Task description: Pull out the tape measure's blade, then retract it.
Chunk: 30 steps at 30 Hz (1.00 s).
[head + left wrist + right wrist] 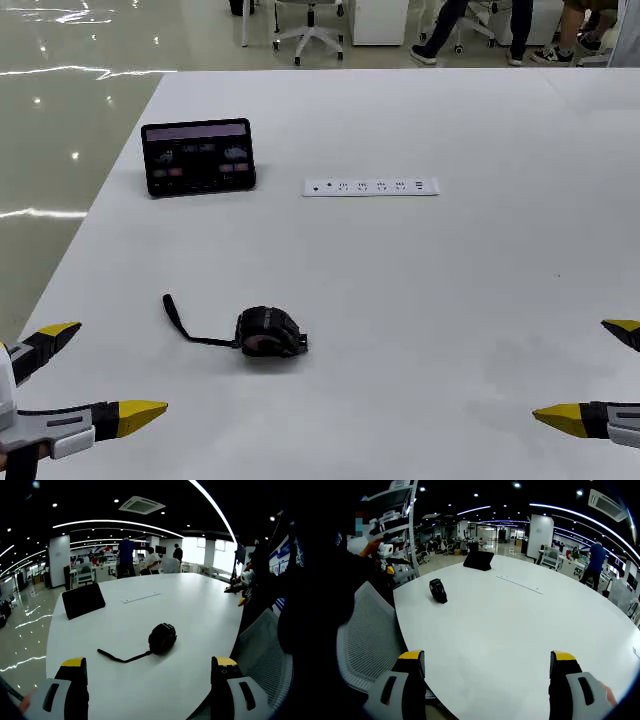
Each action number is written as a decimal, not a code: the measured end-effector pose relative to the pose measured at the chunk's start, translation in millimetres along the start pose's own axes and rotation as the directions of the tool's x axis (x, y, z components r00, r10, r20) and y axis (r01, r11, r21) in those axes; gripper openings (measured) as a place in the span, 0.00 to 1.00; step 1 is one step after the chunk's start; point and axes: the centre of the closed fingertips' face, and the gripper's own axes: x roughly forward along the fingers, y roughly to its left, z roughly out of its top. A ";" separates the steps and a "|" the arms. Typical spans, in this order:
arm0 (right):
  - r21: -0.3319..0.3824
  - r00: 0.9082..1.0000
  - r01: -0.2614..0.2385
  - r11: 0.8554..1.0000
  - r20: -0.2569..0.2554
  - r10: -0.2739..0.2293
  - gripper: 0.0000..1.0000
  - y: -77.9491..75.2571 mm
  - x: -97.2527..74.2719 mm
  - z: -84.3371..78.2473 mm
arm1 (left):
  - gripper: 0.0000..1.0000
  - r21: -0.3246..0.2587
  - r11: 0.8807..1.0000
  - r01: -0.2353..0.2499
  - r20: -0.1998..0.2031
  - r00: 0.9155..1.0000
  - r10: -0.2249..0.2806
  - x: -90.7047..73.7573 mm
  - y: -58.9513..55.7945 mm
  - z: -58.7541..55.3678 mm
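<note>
— Where is the tape measure?
— In the head view it lies on the white surface, at about 7 o'clock from the middle. Its black strap trails flat toward 9 o'clock.
— And the grippers?
— The left hand-held gripper hovers at 8 o'clock from the tape measure, well apart from it, jaws spread wide and empty. The right hand-held gripper is at 4 o'clock, farther off, jaws likewise spread, pinching nothing.
— What else is on the surface?
— A dark tablet stands propped at 11 o'clock from the tape measure. A white power strip lies flat at 1 o'clock.
</note>
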 end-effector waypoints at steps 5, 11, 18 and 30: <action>0.001 1.000 -0.002 1.000 0.001 0.002 1.00 1.0 -0.8 0.8 | 1.00 -0.002 1.000 0.004 -0.001 1.000 -0.004 1.2 -0.8 -1.0; 0.000 1.000 -0.007 1.000 -0.003 0.007 1.00 3.0 -0.9 1.3 | 1.00 -0.003 1.000 0.008 0.002 1.000 -0.008 2.4 -0.3 -0.1; -0.001 1.000 -0.006 1.000 -0.002 0.006 1.00 3.8 -1.1 0.6 | 1.00 -0.007 1.000 0.016 -0.004 1.000 -0.016 2.7 -0.3 -2.7; -0.033 1.000 0.011 0.999 0.016 -0.010 1.00 0.8 -1.7 5.3 | 1.00 0.001 0.999 0.046 0.010 0.999 -0.046 4.4 -4.4 -1.0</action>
